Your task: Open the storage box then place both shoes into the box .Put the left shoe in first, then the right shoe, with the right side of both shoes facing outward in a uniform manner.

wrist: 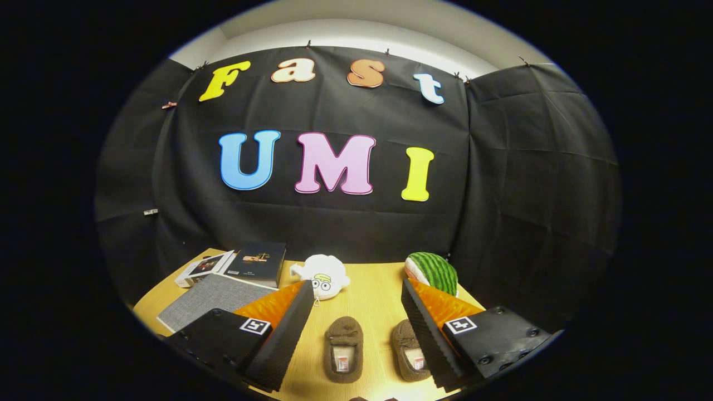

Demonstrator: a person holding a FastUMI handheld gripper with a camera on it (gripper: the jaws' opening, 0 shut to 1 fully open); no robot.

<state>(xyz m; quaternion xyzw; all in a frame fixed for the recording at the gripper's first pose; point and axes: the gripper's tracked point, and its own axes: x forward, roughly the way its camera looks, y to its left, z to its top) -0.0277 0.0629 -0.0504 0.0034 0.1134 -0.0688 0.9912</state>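
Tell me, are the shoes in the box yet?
No. Both shoes lie on the table between the open gripper fingers.

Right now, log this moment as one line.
gripper: open, holding nothing | shoes: on table between jaws | box: shut, left

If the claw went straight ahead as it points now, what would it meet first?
Probably nothing on the table: the open claw points above the two brown shoes, toward the white plush toy. Depth is unclear.
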